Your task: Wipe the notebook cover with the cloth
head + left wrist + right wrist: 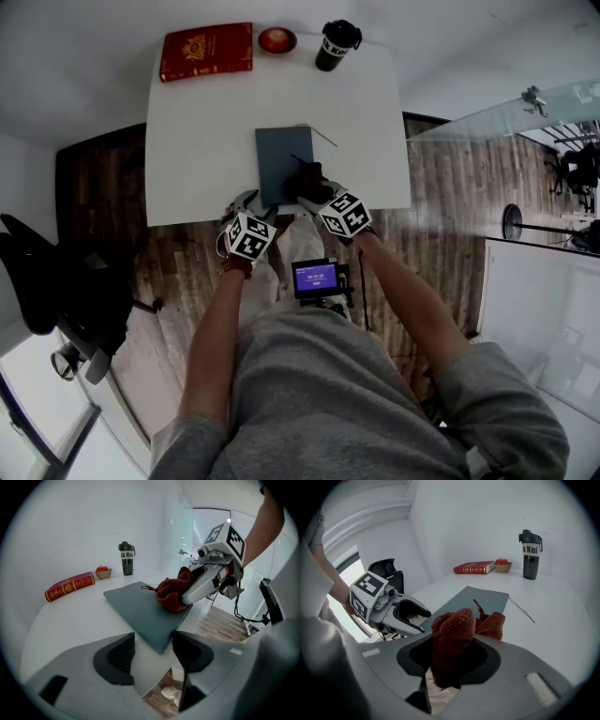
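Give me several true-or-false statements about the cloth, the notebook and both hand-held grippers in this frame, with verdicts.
1. The right hand-held gripper is shut on the red cloth. True.
2. The left hand-held gripper clamps the notebook. False: its jaws stand apart, closed on nothing.
3. The red cloth rests at the notebook's far end. False: it rests at the near end.
4. The red book lies on the notebook. False: it lies apart, at the table's far edge.
5. The dark bottle stands upright. True.
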Tool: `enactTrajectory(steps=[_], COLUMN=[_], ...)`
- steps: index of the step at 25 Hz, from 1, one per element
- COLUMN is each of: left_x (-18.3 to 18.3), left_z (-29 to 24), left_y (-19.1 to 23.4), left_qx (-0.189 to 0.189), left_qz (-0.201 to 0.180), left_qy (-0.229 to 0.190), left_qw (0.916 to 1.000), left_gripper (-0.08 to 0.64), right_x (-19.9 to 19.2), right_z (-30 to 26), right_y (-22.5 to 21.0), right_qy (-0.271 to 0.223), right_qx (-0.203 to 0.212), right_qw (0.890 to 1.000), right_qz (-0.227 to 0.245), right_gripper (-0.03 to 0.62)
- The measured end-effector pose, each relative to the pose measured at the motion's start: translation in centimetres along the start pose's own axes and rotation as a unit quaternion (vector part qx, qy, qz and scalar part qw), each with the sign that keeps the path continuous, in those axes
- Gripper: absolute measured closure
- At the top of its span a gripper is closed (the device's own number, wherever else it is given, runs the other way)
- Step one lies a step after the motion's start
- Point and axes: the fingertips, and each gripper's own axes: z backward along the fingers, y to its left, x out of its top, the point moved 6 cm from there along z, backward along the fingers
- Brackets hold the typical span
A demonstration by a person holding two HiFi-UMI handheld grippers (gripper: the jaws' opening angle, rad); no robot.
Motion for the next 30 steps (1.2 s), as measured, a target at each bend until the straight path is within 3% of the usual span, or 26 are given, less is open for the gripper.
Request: enactTrajectory(steps=[11, 13, 16, 19, 22, 26, 30], left_x=[0.1, 0.0, 0.1, 1.4, 4.2, 9.2, 15.3], left_z=[0.0, 0.1, 0.7, 2.9, 6.1, 10.3, 15.0], left_y=[0.1, 0.0, -0.7, -1.0, -0.4, 1.6, 3.8], left_qx=[-0.006, -0.023, -0.075, -0.099, -0.093, -0.049, 0.003], left_qz=[0.004, 0.006, 0.001, -0.019, -0.034, -0.041, -0.043], left_qy=[0.001, 0.001, -0.006, -0.049, -0.108, -0.190, -0.276], left_qw=[1.0000, 0.9997, 0.9972, 0.9937, 0.9892, 0.9797, 0.9603], left_gripper=[0.304, 0.305, 0.252, 0.250, 0.267, 0.290, 0.296], right_x=[-0.5, -0.4, 0.8, 3.2, 6.4, 10.8, 15.8], right_z=[0.6, 1.1, 2.6, 4.9, 7.6, 11.3, 14.8], right_y=[0.6, 0.8, 1.0, 0.9, 0.6, 1.2, 2.9], right_qy=[-0.006, -0.022, -0.064, -0.129, -0.202, -0.275, -0.341], right_qx=[0.011, 0.024, 0.039, 0.037, 0.013, -0.027, -0.052], right_qw=[0.999, 0.998, 0.995, 0.988, 0.976, 0.960, 0.939], right_qz=[-0.039, -0.056, -0.072, -0.080, -0.076, -0.041, 0.000], right_gripper=[0.439, 0.436, 0.434, 0.434, 0.434, 0.435, 0.434])
